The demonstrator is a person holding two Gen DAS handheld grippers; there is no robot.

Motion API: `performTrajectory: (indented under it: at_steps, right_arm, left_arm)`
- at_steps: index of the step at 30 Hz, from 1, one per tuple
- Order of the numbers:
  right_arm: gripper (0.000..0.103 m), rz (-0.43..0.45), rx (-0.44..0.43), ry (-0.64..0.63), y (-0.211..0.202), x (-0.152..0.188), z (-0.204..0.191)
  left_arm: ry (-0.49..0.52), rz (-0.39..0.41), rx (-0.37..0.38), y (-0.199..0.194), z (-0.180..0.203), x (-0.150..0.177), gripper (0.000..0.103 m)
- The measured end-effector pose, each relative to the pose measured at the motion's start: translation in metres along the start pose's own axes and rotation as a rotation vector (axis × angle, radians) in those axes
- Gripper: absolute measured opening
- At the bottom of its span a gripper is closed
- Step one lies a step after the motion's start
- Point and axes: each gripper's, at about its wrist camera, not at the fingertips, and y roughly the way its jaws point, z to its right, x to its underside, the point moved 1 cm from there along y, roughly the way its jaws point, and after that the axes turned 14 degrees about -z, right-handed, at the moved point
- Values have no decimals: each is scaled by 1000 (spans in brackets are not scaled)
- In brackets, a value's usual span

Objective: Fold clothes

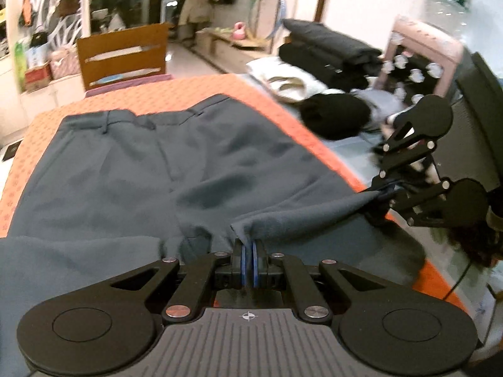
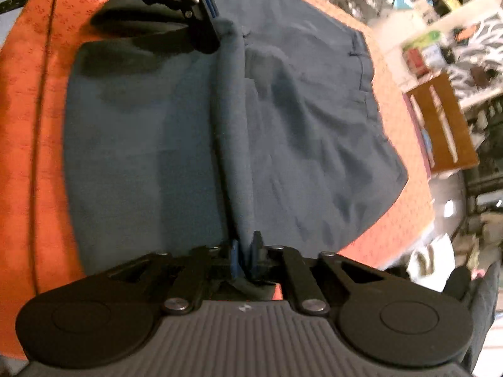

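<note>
Dark grey-blue trousers lie spread on an orange patterned tablecloth, waistband at the far end. My left gripper is shut on a fold of the trouser fabric near the table's front. My right gripper pinches the same edge further right, and the cloth is pulled taut between the two. In the right wrist view, the right gripper is shut on the trousers, a raised ridge of fabric runs from it up to the left gripper, and the tablecloth shows at left.
Folded dark clothes, a white garment and a black bundle lie to the right beyond the table. A wooden chair stands behind the table's far edge. A pink frame is at the right. A cable crosses the tablecloth.
</note>
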Motion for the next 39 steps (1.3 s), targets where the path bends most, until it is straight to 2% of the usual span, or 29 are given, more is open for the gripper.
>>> performTrajectory:
  at_steps: [1,3,6,9,13,15,20,22,29,30,32,33,36,38,39]
  right_arm:
    - [22,9,5,-1,6,-1,2]
    - [24,26,20,6,16,-2,6]
    - [31,47,81,115,10,9,12]
    - [34,93,83,269,-10,24,21]
    - [34,135,-51,457,-21,37,20]
    - [34,138,-99,496,-16,35,12]
    - [35,144,-139,508,-2,14,-5]
    - [43,167,-142,488,0,2,-4]
    - [52,176,-204,238,18,-34,13]
    - [50,165,-237,205,23,-38,15]
    - [3,136,-315,168,31,-45,21]
    - [3,123,-343,159,32,-47,23]
    - [3,121,-327,171,32,-49,25]
    - [6,116,-322,186,35,-50,23]
    - [10,115,-307,197,35,-50,21]
  left_arm:
    - [-15,-8,-12,6,-1,-1,10]
    - [-44,-25,-38,18,-3,-1,17]
    - [-78,-9,-60,18,-5,-1,18]
    - [-124,43,-77,7,-8,0,22]
    - [-230,89,-71,-14,-22,-3,23]
    - [-253,99,-74,-25,-27,-2,25]
    - [-290,94,-112,-56,-40,15,30]
    - [-308,83,-126,-68,-47,28,30]
    - [-400,45,-169,-103,-66,79,34]
    - [-420,39,-170,-106,-67,86,35]
    - [-455,27,-175,-108,-67,99,35]
    - [-465,24,-183,-109,-65,103,35]
    - [-500,36,-190,-114,-61,114,35]
    - [-510,42,-197,-117,-60,120,36]
    - [-507,46,-198,-120,-61,122,36]
